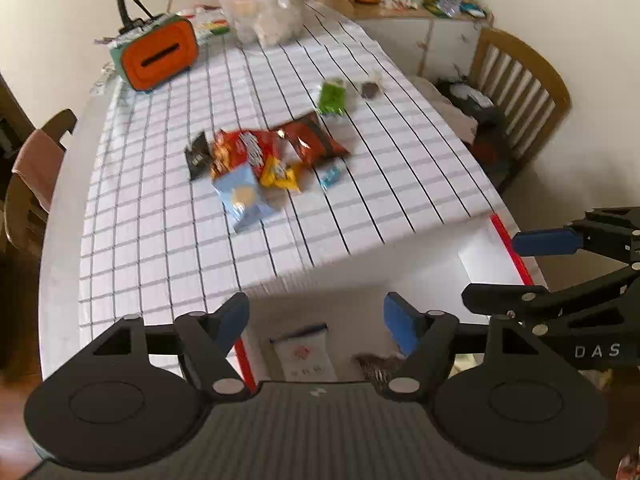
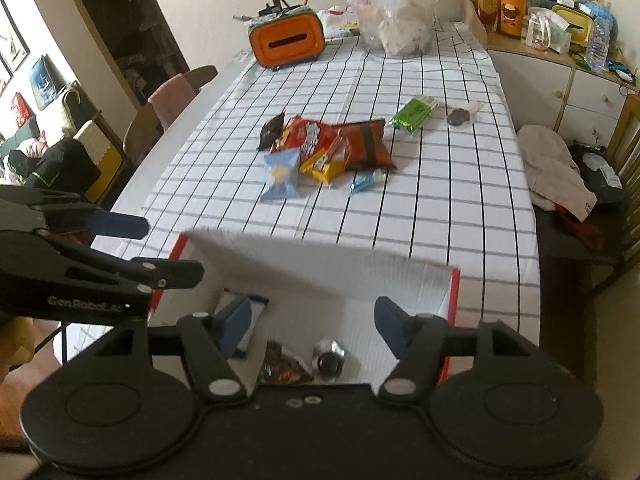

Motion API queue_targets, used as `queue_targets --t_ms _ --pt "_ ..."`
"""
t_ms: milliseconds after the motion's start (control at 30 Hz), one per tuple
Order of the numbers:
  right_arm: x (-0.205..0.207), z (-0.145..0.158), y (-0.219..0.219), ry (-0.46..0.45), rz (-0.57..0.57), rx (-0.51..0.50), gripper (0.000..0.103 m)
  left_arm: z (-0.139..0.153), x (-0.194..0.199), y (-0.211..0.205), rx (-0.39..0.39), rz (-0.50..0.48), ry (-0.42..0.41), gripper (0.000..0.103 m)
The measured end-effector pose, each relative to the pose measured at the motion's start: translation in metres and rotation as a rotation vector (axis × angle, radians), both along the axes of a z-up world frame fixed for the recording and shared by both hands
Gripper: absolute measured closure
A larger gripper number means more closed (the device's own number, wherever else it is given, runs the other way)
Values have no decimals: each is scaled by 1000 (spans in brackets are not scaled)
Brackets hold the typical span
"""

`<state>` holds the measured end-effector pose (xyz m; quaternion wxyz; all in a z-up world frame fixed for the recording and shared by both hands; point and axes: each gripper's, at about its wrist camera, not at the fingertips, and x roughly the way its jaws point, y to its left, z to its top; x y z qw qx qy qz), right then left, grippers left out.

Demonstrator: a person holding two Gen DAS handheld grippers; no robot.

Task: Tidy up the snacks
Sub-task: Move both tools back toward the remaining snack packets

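Note:
A pile of snack packets lies mid-table: a red-orange bag (image 1: 244,148) (image 2: 306,138), a brown-red bag (image 1: 314,140) (image 2: 366,146), a light blue packet (image 1: 244,198) (image 2: 280,176), a yellow packet (image 1: 280,176) (image 2: 324,166), a black packet (image 1: 197,156) (image 2: 270,130) and a small blue candy (image 1: 330,176) (image 2: 364,182). A green packet (image 1: 331,97) (image 2: 414,114) and a dark sweet (image 1: 370,89) (image 2: 458,116) lie apart. A white box with red edges (image 1: 508,240) (image 2: 454,292) holds a few snacks (image 1: 306,354) (image 2: 328,358). My left gripper (image 1: 316,316) and right gripper (image 2: 312,322) hover open and empty over the box.
An orange tissue box (image 1: 160,58) (image 2: 288,42), a lamp and a clear plastic bag (image 1: 264,8) (image 2: 394,16) stand at the table's far end. Chairs stand at the left (image 1: 36,176) and right (image 1: 520,88). A cabinet with bottles (image 2: 560,64) is at the back right.

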<state>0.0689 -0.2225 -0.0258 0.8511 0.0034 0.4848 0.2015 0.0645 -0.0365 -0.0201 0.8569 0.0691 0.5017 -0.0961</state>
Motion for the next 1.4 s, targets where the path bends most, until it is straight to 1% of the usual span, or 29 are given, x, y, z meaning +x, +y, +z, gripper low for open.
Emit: queue_targets --t_ms 67,100,267,333,533,700,867,1000,1133,1233,1300,1400 --pt "10 6 1 -17 -8 -8 27 6 7 3 3 8 -14 22" --pt "15 8 1 -24 -13 -9 26 8 11 4 9 13 -21 21" --pt "47 20 2 -47 -47 -20 14 13 40 12 35 59 -44 20" --pt "60 22 3 -50 -58 -21 11 13 55 17 53 85 -53 20" --pt "103 18 10 -27 -77 -13 11 5 100 31 75 158 -58 20" --pt "142 -1 18 41 -92 -18 11 -18 140 38 85 207 1 20" --pt "178 -32 26 119 -113 -34 13 -44 171 42 84 234 67 20" --pt "203 -56 32 172 -129 -54 14 -70 193 44 84 251 137 20" --pt "224 -80 35 218 -149 -71 15 -92 210 46 81 265 199 20" --pt "236 -98 38 252 -156 -85 17 -106 221 48 88 281 235 20" --pt "242 -108 40 270 -158 -92 18 -114 229 49 76 283 267 20" --pt "250 -120 44 295 -159 -93 23 -127 240 54 50 302 321 20"
